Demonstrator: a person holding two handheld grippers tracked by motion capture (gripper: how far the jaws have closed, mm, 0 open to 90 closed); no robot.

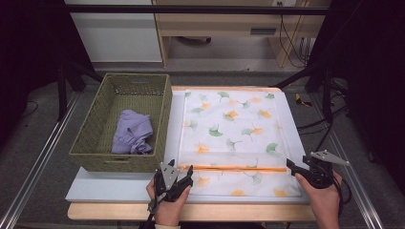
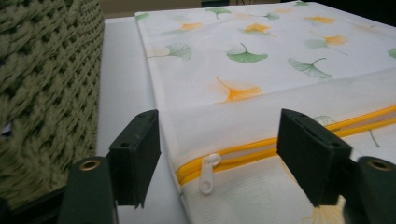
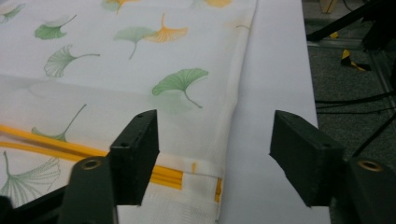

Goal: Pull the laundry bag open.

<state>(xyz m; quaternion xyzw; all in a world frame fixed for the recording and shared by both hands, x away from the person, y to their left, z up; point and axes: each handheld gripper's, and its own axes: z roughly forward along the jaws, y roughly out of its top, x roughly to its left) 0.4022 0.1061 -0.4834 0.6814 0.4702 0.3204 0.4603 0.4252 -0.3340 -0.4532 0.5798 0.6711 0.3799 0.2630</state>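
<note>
A white zip bag (image 1: 234, 129) printed with green and orange ginkgo leaves lies flat on the white board (image 1: 119, 186). Its orange zipper (image 1: 234, 168) runs across it near the front. My left gripper (image 1: 184, 172) stands open at the zipper's left end. In the left gripper view the white zipper pull (image 2: 208, 173) lies between the spread jaws of that gripper (image 2: 219, 140), and neither pad touches it. My right gripper (image 1: 297, 168) is open at the bag's right edge. In the right gripper view its jaws (image 3: 215, 144) straddle the bag's side seam and the zipper's end (image 3: 168, 176).
A green woven basket (image 1: 95, 129) stands left of the bag, close to my left gripper, with a crumpled purple cloth (image 1: 133, 133) inside. The basket wall (image 2: 42, 84) fills the left of the left gripper view. Metal rails, stands and cables flank the table.
</note>
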